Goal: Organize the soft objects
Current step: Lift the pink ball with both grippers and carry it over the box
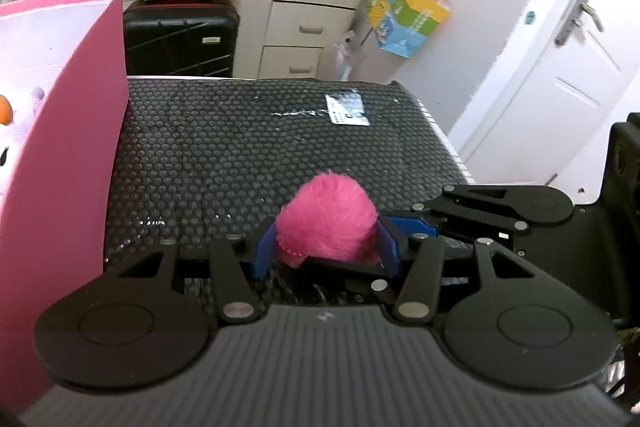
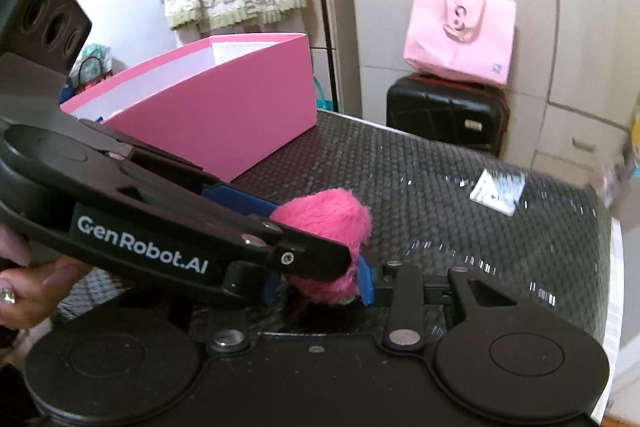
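We have the pink plush toy (image 1: 326,223) clenched between the blue pads (image 1: 264,251) of the left gripper (image 1: 326,251), low over the black bubble-wrapped bench (image 1: 248,147). The right gripper (image 2: 320,287) comes in across it, and its jaws also bracket the same toy, pads apparently pressing its fur. The move ahead, as we judge it, turns on the pink box (image 1: 68,131): it stands on the bench to the left of both jaws, open at the top and nearer the left gripper, so the toy must travel leftward and over its wall.
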Action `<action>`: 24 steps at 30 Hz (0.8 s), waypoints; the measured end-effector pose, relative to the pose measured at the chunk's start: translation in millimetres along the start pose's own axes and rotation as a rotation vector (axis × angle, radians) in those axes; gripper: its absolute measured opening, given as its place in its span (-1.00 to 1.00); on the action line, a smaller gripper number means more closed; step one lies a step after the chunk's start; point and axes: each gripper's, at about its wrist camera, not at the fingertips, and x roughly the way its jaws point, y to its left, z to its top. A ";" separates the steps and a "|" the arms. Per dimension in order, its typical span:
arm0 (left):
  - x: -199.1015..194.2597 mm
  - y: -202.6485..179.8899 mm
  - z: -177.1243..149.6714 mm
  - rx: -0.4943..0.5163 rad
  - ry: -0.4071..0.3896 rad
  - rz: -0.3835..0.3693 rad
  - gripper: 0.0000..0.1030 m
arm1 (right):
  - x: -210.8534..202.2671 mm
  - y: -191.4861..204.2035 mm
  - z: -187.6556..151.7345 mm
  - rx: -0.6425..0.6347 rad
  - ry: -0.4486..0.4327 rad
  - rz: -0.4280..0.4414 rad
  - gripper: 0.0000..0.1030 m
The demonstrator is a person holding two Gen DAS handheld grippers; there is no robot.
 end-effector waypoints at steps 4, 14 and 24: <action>-20.9 -1.6 -7.9 0.002 -0.005 -0.032 0.00 | -16.0 14.5 -2.9 0.007 -0.001 -0.005 -0.15; -73.3 -4.5 -29.5 0.048 -0.001 -0.112 -0.01 | -57.1 54.3 -7.9 0.012 0.004 -0.006 -0.15; -130.5 5.8 -54.6 0.110 0.058 -0.162 0.00 | -89.0 107.1 -15.8 -0.021 0.043 0.054 -0.15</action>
